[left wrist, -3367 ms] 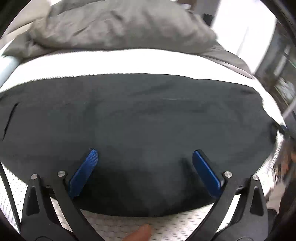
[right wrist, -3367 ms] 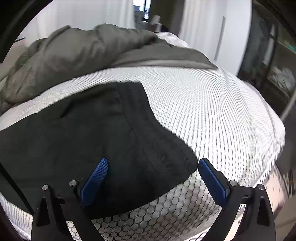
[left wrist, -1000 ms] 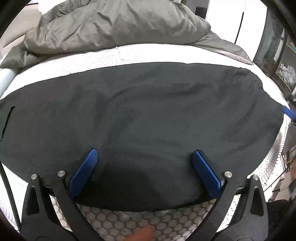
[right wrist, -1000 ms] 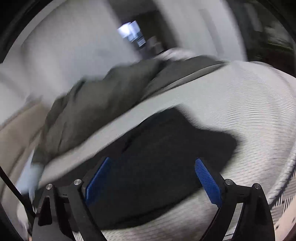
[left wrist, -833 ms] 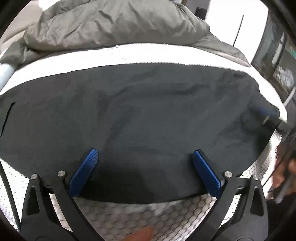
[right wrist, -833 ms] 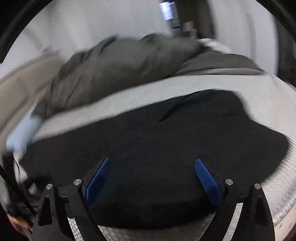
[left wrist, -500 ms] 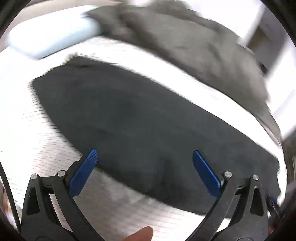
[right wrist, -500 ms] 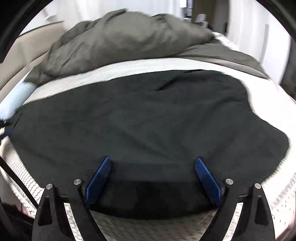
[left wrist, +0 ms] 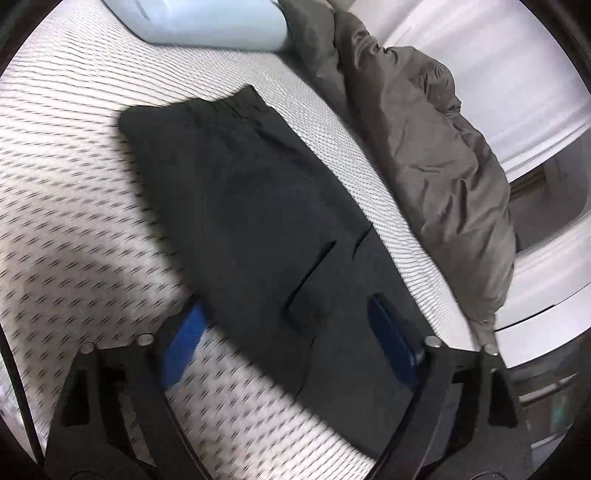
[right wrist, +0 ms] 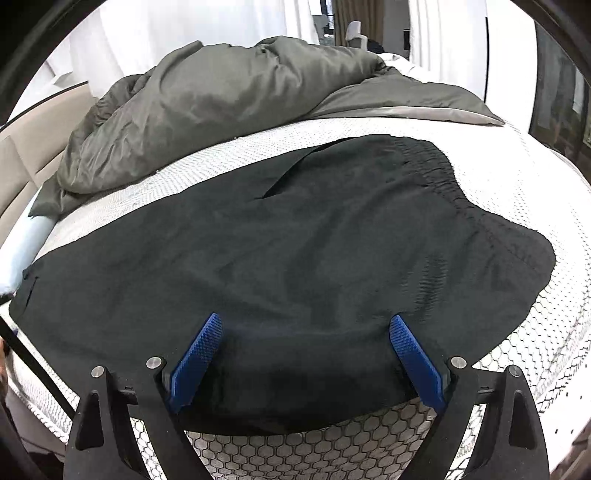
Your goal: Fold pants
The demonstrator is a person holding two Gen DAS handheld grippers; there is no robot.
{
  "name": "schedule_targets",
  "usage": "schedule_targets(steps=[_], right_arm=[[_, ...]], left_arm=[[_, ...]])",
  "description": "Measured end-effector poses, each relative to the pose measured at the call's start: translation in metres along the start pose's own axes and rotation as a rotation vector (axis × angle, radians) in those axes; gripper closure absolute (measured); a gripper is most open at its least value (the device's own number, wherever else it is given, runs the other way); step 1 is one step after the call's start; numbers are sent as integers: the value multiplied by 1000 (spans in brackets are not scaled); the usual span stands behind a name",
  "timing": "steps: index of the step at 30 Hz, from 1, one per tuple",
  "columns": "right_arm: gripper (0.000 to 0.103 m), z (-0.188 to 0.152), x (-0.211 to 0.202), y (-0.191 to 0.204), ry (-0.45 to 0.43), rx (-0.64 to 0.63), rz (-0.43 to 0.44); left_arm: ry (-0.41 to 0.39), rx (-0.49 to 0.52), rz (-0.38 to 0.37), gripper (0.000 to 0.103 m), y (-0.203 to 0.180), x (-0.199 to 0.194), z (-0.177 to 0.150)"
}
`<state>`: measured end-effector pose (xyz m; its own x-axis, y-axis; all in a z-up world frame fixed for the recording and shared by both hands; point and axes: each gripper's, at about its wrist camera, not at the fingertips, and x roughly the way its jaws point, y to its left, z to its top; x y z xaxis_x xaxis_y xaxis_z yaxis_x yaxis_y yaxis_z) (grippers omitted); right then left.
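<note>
Black pants (right wrist: 295,266) lie flat on the white mesh mattress (right wrist: 535,350), folded lengthwise, with the elastic waistband (right wrist: 439,177) at the right. In the left wrist view the pants (left wrist: 258,206) run diagonally, with a slit pocket near the middle. My left gripper (left wrist: 291,343) is open and empty, over the near part of the pants by their edge. My right gripper (right wrist: 306,350) is open and empty, over the near edge of the pants.
A crumpled grey duvet (right wrist: 221,92) lies along the far side of the mattress and shows in the left wrist view (left wrist: 424,155). A pale blue pillow (left wrist: 207,22) lies at the head end. White curtains and a wall stand behind.
The left gripper has swung leftward to the other end of the pants and now looks along their length. The right gripper has pulled back to view the whole garment. Both stay open.
</note>
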<state>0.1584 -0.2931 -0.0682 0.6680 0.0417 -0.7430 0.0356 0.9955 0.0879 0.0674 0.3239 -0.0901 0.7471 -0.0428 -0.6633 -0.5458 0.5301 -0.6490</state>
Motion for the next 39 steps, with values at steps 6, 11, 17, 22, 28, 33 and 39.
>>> schedule_targets(steps=[6,11,17,22,28,33,39], right_arm=[[8,1,3,0,-4,2,6],[8,1,3,0,-7,8,17],[8,0,0,7,-11,-13,30],[8,1,-14,21,-74,-61,100],[37,7,-1,86,-7,-168,307],[52,0,24,177,15,-307,363],[65,-14,48,205,36,-386,327]], left_arm=[[-66,-109,48,93,17,22,31],[-144,-95,54,102,28,-2,27],[-162,6,201,92,33,-33,18],[-263,96,295,32,6,-65,1],[-291,407,159,1,-78,-69,-51],[-58,619,77,1,-129,-11,-110],[60,881,225,1,-144,44,-175]])
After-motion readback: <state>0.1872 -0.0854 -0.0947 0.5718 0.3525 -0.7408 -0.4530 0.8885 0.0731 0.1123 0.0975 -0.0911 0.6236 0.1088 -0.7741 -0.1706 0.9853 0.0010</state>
